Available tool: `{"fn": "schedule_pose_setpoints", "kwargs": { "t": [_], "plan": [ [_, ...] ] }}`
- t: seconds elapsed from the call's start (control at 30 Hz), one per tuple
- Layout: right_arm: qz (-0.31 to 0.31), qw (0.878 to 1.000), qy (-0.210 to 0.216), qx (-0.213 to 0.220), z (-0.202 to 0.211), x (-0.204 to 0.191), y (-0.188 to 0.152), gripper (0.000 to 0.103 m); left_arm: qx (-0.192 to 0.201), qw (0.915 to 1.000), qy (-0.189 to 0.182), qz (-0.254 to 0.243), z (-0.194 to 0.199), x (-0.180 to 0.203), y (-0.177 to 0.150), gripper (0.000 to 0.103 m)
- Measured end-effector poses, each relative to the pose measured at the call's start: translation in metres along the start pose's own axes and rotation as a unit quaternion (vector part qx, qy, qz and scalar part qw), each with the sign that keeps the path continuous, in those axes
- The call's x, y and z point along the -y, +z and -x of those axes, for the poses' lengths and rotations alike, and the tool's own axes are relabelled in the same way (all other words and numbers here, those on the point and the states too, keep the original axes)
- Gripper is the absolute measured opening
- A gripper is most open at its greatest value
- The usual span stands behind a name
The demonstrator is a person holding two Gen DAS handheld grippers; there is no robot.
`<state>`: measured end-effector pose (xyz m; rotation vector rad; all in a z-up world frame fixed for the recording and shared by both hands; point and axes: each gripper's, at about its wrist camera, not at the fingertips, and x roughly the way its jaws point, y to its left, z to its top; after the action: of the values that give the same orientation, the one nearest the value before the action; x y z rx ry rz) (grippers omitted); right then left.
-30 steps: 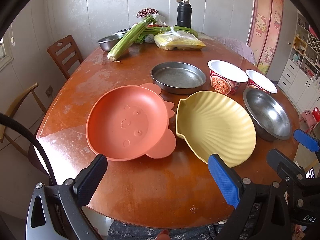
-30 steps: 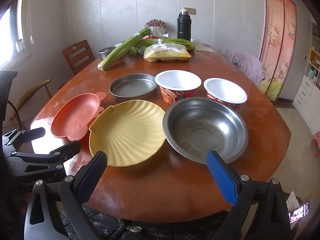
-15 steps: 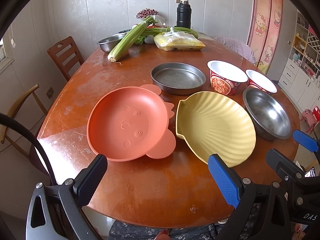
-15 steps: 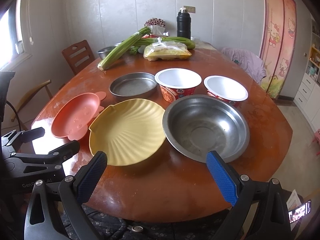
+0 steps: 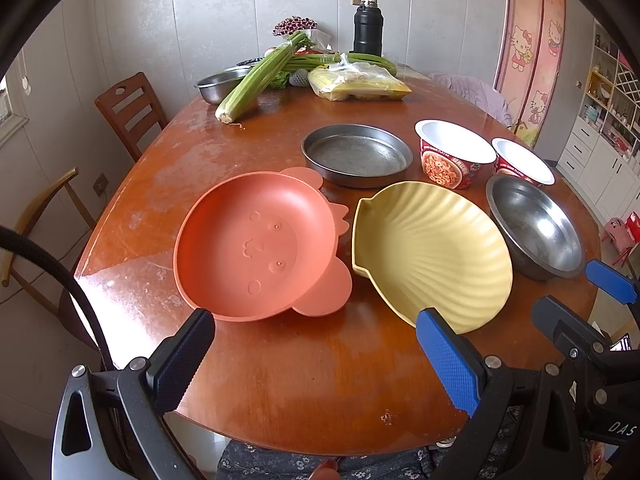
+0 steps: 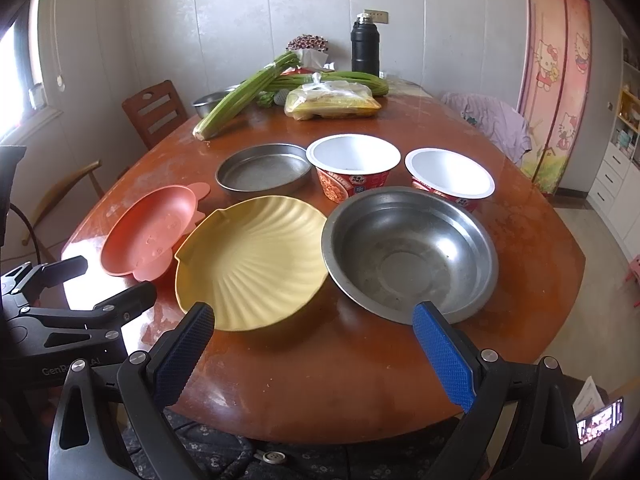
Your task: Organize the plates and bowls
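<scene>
An orange bear-face plate lies at the front left of the wooden table. A yellow shell-shaped plate lies beside it, and a steel bowl to its right. Behind them stand a flat steel pan and two red noodle cups. My left gripper is open and empty over the front edge, before the orange plate. My right gripper is open and empty, before the yellow plate and steel bowl.
At the far end lie celery stalks, a yellow plastic bag, a small steel bowl and a black flask. Wooden chairs stand at the left. White cabinets stand at the right.
Both grippers have drifted very slightly; the dishes sit a touch lower in the right view. Nothing was grasped or moved.
</scene>
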<state>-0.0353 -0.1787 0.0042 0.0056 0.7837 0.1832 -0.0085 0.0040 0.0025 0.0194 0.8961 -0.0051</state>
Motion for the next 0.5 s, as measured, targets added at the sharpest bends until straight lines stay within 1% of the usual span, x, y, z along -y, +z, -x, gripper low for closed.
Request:
{"fn": "schedule_pose_setpoints", "kwargs": {
  "t": [0.5],
  "plan": [
    [0.003,1.000,0.003,-0.001,-0.0001,-0.0017,0.0005,0.100,0.000,1.0000,0.001,0.001,0.0009,0.0009,-0.0007,0.101]
  ]
}}
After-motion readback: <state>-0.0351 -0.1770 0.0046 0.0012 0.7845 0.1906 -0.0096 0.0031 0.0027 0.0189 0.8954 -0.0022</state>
